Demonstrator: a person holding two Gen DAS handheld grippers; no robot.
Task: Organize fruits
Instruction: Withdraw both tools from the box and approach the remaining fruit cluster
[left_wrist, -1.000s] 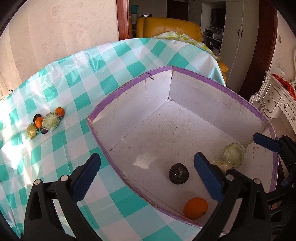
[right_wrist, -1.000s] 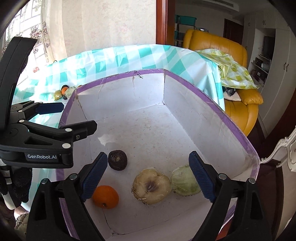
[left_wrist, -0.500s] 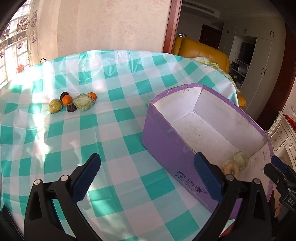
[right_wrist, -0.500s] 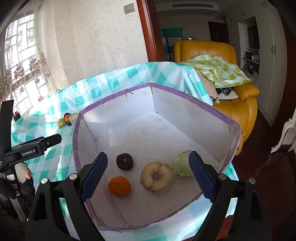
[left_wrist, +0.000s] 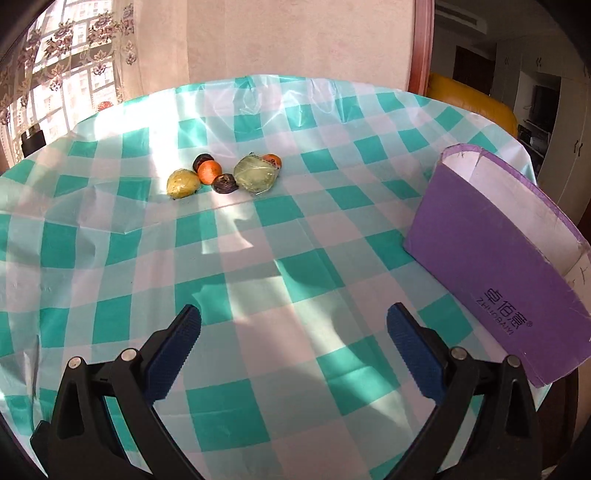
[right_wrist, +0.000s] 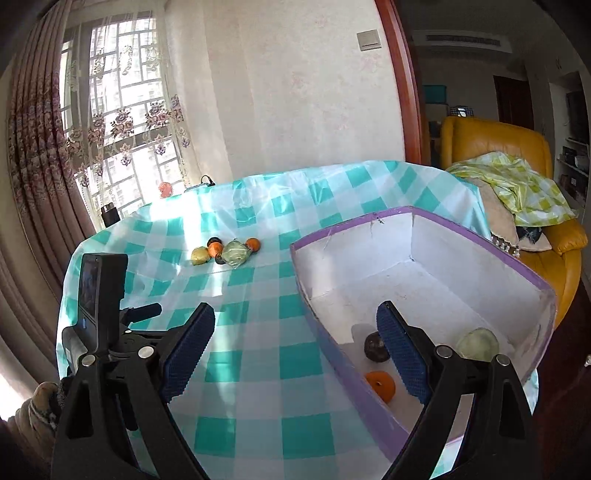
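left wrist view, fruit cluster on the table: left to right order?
Yellow-green fruit → orange → dark fruit → wrapped cabbage → small orange, then the purple box far right.

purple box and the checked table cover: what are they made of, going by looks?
Purple open-top box: probably cardboard, matte white inside, with creased walls, a nicked rim, scuffs and print on the purple face.

Teal-and-white checked table cover: likely thin plastic sheeting. It is glossy, catches sunlight, and holds sharp fold lines and wrinkles. Coated fabric can't be ruled out.
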